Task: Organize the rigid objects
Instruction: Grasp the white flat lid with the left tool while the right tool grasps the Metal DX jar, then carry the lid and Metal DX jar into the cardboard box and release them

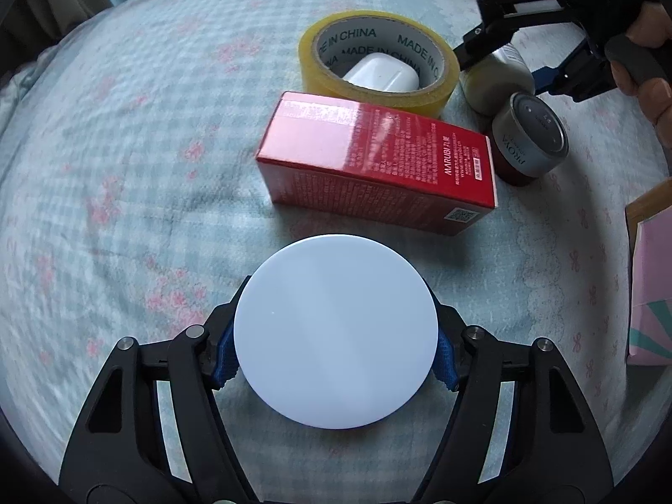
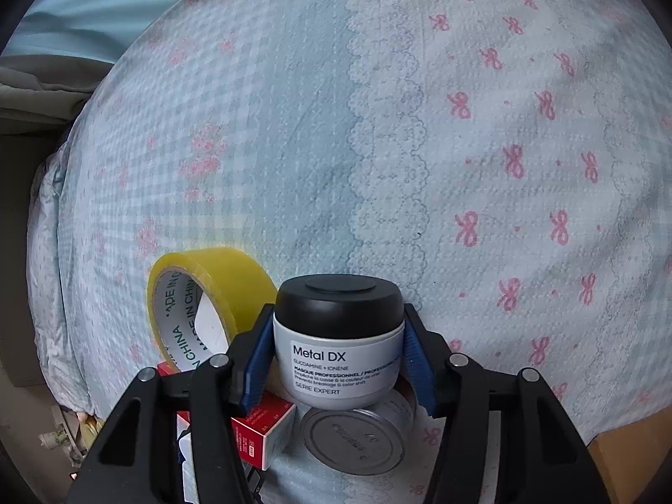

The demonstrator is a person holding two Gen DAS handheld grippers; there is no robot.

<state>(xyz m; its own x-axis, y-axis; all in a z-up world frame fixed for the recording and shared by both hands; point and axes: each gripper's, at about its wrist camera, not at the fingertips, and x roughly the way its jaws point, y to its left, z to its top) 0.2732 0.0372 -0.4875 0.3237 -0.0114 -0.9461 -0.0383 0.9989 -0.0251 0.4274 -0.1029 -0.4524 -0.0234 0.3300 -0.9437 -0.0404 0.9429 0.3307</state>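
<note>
My left gripper [image 1: 336, 357] is shut on a white round disc [image 1: 336, 332] just above the bedsheet. Ahead lie a red box [image 1: 378, 164], a yellow tape roll [image 1: 378, 59] with a white earbud case [image 1: 384, 73] inside it, and a silver-lidded jar [image 1: 531, 138]. My right gripper [image 2: 338, 361] is shut on a grey Metal DX jar [image 2: 338, 344] with a black lid, beside the tape roll [image 2: 210, 294] and above the silver-lidded jar [image 2: 357, 437] and red box [image 2: 260, 428]. The right gripper also shows in the left wrist view [image 1: 500, 63].
A blue checked bedsheet with pink bows [image 2: 462, 147] covers the surface. A pink box with a cardboard edge [image 1: 651, 277] sits at the right. Grey bedding and a blue wall [image 2: 63, 42] lie beyond the sheet's left edge.
</note>
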